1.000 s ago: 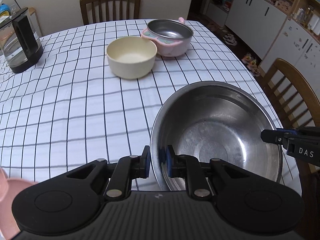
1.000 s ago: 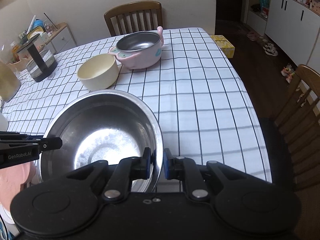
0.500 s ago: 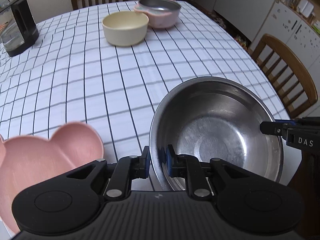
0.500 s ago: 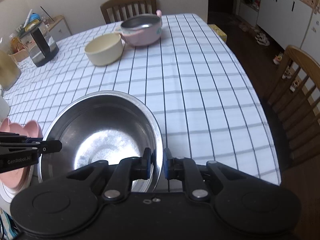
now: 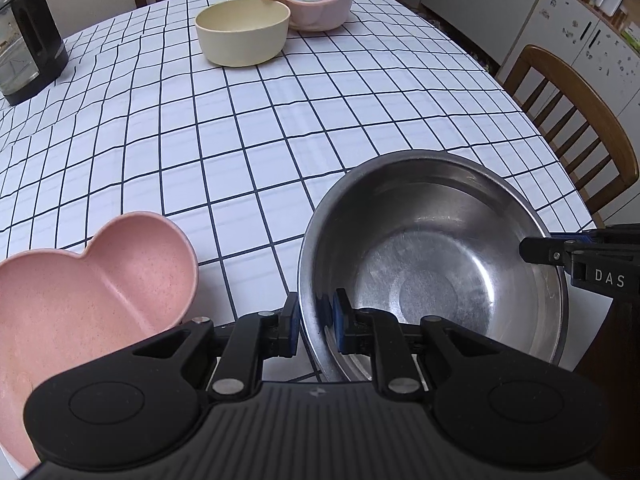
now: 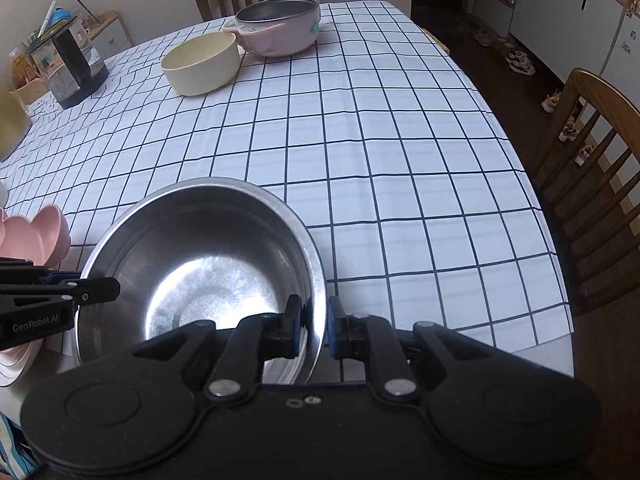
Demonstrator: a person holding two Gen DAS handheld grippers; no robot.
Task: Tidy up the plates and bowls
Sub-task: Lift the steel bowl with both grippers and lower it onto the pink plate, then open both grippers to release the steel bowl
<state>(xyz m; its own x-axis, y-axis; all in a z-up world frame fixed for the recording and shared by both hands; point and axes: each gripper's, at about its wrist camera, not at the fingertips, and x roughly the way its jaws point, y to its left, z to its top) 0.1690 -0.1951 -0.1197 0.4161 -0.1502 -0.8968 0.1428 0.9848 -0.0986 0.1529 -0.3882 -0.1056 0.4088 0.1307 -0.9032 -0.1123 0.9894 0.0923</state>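
Each claw is nearly closed, pinching only the thin wall of the big steel bowl (image 5: 432, 276): the left gripper (image 5: 316, 322) bites its rim on one side, the right gripper (image 6: 310, 328) the opposite side, one pad inside and one outside. The bowl hangs between them at the near edge of the checked tablecloth (image 6: 360, 152), tilted a little. Just beside it on the left sits the pink heart-shaped dish (image 5: 88, 292). Far across the table the cream bowl (image 5: 244, 30) touches the pink pot (image 5: 316, 4), near a dark kettle (image 5: 28, 48).

My worry is the grip: smooth metal in two narrow pinches could slide or swing if the hands drift apart or tip unevenly. Lowered carelessly, it could knock the pink dish or land half off the table edge.
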